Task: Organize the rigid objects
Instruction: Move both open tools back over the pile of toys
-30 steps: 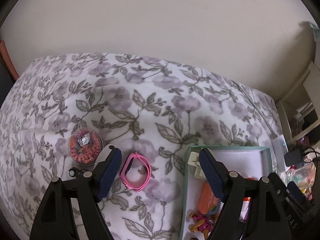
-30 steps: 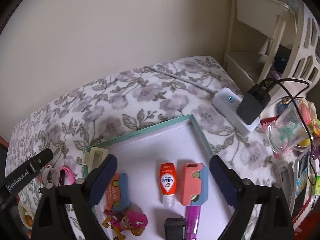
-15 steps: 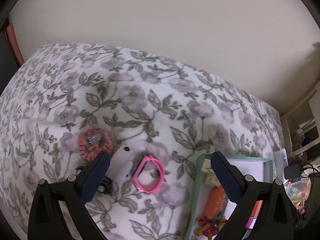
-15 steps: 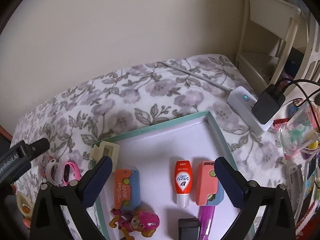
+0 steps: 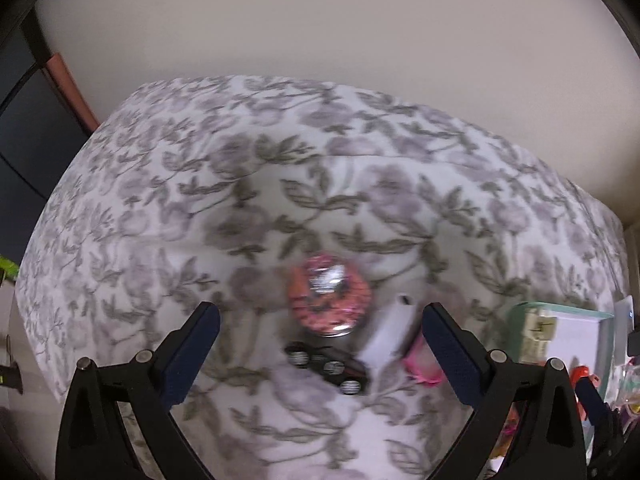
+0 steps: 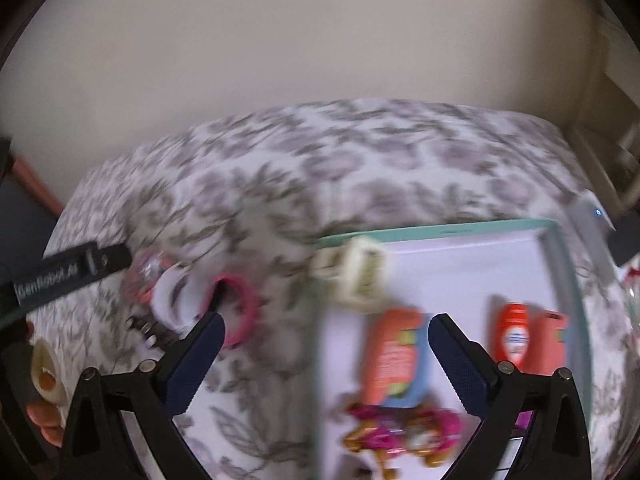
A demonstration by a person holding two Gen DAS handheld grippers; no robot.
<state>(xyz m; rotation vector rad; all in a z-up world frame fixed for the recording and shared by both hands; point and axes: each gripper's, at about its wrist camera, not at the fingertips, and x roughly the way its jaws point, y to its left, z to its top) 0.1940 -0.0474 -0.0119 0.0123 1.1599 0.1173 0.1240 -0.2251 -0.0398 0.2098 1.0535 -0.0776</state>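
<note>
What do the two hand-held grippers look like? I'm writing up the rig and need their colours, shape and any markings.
Both look alike. The left hand-held gripper and the right hand-held gripper have matte black angular frames with silver rivet-like pins, and two flat fingers faced with dark navy textured pads. In the right wrist view, the left one's side shows a black bar with white "GenRobot.AI" lettering. No cables or sleeves are visible.

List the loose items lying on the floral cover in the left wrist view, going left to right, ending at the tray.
Round orange-pink toy with a shiny top → white band → pink band → teal-rimmed tray. The black toy car lies below the round toy and overlaps it in order, so it is left out.
</note>
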